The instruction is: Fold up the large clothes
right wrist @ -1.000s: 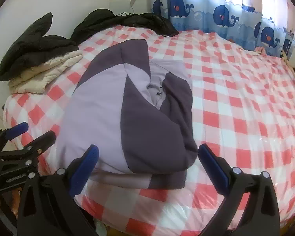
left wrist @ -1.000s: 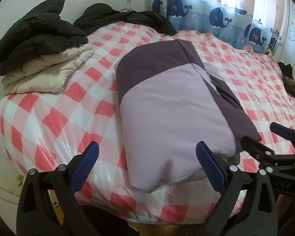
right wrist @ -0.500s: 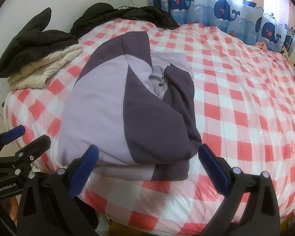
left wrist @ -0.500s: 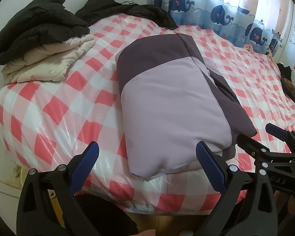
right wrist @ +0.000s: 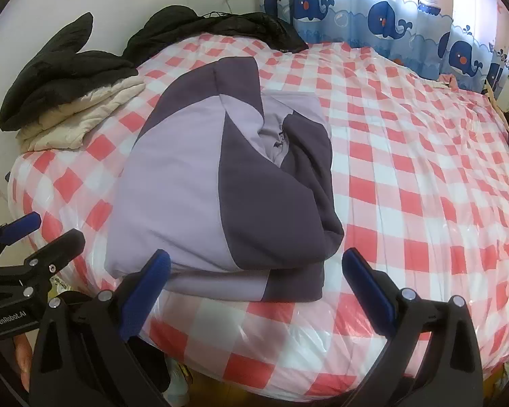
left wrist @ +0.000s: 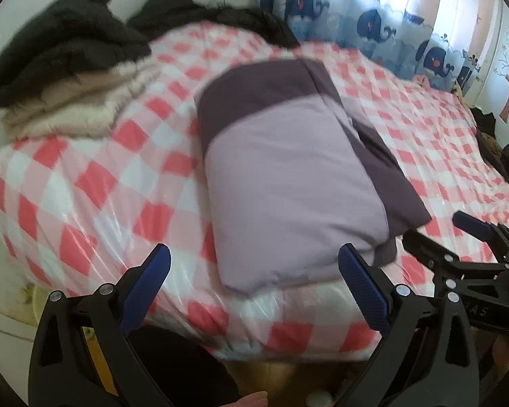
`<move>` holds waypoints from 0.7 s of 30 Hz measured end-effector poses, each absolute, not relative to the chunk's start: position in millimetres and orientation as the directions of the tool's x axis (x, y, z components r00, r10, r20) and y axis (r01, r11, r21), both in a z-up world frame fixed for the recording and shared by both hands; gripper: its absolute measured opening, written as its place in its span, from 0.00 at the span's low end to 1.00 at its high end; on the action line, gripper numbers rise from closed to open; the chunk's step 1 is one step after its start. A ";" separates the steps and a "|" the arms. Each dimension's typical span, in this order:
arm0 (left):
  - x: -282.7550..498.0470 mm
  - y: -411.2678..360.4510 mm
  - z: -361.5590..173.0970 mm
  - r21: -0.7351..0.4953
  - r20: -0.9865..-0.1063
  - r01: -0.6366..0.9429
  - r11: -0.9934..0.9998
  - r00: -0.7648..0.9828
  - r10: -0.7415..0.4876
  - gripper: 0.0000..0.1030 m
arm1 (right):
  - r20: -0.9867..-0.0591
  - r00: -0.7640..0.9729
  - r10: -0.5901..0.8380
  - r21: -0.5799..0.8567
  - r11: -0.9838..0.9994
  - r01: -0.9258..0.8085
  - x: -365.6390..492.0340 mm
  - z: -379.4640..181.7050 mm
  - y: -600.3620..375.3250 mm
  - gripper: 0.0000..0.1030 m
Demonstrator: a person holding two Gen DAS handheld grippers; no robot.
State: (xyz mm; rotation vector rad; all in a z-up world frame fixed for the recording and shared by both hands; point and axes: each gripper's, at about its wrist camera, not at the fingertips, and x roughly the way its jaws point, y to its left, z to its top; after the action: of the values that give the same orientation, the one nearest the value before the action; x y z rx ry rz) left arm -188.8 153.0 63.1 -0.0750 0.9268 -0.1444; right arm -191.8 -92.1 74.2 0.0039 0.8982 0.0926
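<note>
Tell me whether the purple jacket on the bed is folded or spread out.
Folded. The jacket lies as a compact bundle on the bed, its dark sleeve laid across the lilac body and layered edges stacked at the near end.

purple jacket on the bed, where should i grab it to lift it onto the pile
Grip the purple jacket at its thick near edge, one gripper per corner, coming in low from the foot of the bed. That folded edge overhangs slightly toward both open grippers, left and right, giving the jaws stacked layers to pinch.

"GenRobot.AI" reads in white on the black body of the left gripper (right wrist: pixel 34 237); the right gripper (left wrist: pixel 471 234) shows only "AS".
</note>
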 end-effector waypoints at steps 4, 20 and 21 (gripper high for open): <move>-193.4 151.2 58.5 -0.124 -0.797 0.100 0.987 0.582 -0.159 0.92 | -0.783 0.617 0.080 0.042 0.996 -0.076 -195.8 72.8 -90.2 0.95; -200.5 151.1 64.9 -0.034 -0.791 0.080 0.996 0.607 -0.076 0.92 | -0.796 0.599 0.084 0.046 0.996 -0.080 -202.7 69.4 -92.8 0.95; -200.7 150.8 65.3 -0.034 -0.790 0.083 0.996 0.608 -0.078 0.92 | -0.797 0.598 0.085 0.045 0.996 -0.081 -202.9 68.4 -92.4 0.95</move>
State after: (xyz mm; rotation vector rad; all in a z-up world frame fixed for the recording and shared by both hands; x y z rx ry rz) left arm -200.7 150.8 65.3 0.0060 0.9131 -0.0933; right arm -202.9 -92.4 68.4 0.0044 0.9252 0.0965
